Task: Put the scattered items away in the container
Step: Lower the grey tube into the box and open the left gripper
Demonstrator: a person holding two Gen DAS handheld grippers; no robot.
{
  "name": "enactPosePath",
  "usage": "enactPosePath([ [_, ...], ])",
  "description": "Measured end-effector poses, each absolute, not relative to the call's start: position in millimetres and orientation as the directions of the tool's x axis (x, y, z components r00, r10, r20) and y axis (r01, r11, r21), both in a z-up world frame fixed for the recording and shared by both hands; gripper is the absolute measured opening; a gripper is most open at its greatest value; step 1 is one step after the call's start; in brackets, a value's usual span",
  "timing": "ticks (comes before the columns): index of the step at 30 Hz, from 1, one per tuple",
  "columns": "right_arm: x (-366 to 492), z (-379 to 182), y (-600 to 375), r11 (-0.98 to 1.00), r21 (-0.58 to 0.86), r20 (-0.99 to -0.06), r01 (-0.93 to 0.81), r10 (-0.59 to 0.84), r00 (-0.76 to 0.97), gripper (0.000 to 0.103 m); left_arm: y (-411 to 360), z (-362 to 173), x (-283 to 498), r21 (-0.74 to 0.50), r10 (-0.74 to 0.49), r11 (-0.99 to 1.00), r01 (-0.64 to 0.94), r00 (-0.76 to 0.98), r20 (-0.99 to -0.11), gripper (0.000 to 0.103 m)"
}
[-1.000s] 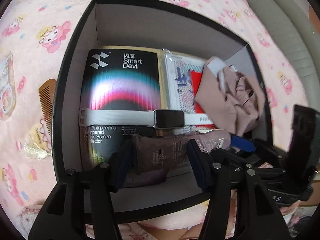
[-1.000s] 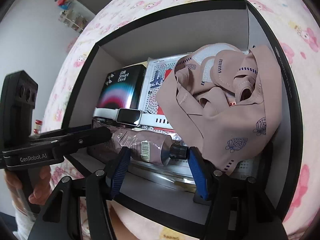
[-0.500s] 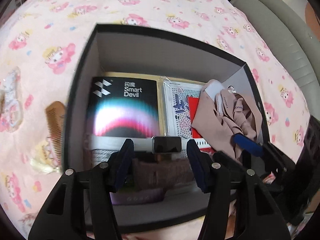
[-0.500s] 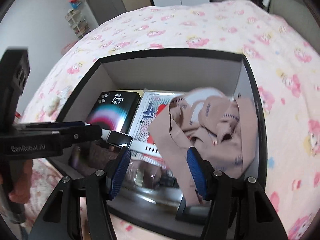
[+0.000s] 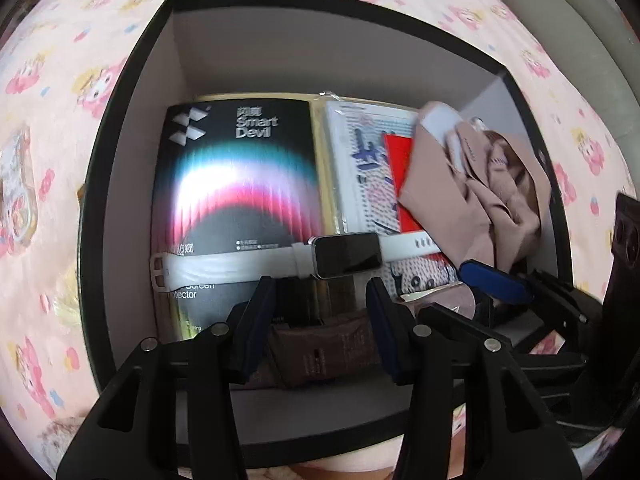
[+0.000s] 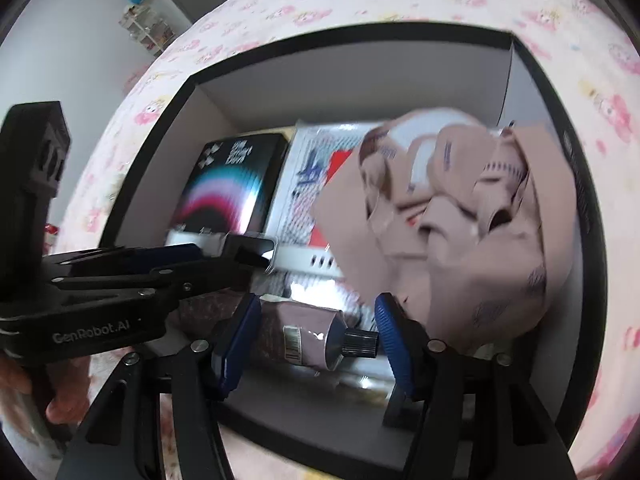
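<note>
Left gripper (image 5: pixel 318 300): points steeply down into the box, jaws part open and just closing a little; tube between them, pads not visibly pressing on it.
Blanket (image 5: pixel 60 60), left of box: holds a small wrapped item (image 5: pixel 16 188), blurred, apparently not yet tidied.
Box (image 5: pixel 120 152): black rim, grey walls, already well filled.
Screen protector pack (image 5: pixel 240 184): flat on the floor, left half.
Watch (image 5: pixel 346 254): laid across the pack, white strap running left and right.
Tube (image 5: pixel 320 354): brown, lying along the near wall, cap toward the right.
Card packet (image 5: pixel 360 168): flat beside the pack, partly under the cloth.
Cloth (image 5: pixel 472 192): beige, crumpled in the right corner.
Right gripper (image 6: pixel 314 332): jaws wide apart and empty, hovering above the tube's cap.
Step in hand: likely just past placing, both grippers over the box.
Next move: calls for lifting clear of the rim, then reaching to whatever remains on the blanket.
</note>
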State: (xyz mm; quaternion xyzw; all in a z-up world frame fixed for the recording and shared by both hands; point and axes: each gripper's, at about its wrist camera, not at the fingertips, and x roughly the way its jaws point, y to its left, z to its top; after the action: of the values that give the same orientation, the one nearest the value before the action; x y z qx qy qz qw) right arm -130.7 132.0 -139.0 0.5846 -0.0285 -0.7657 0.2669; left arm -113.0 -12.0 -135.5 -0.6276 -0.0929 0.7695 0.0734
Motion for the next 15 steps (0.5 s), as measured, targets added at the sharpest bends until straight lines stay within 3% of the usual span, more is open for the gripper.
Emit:
enactPosePath([
  [5, -130.4, -129.5, 144.6, -0.855, 0.393, -0.855, 0.337, -0.475, -0.209, 0.056, -10.3, -120.1, -109.2, -0.264, 0.26, -0.964, -0.019, -0.255, -0.931, 0.048],
  [9, -133.5, -119.7, 142.2, -0.887, 0.301, -0.849, 0.352, -0.417, -0.325, 0.056, -14.0, -123.7, -122.7, -0.285, 0.272, -0.959, 0.007, -0.27, -0.923, 0.048],
  [15, -132.2, -136.1, 132.8, -0.888, 0.26, -0.885, 0.379, -0.376, -0.273, 0.056, -5.5, -134.4, -130.6, -0.251, 0.239, -0.968, 0.022, -0.245, -0.94, 0.047],
])
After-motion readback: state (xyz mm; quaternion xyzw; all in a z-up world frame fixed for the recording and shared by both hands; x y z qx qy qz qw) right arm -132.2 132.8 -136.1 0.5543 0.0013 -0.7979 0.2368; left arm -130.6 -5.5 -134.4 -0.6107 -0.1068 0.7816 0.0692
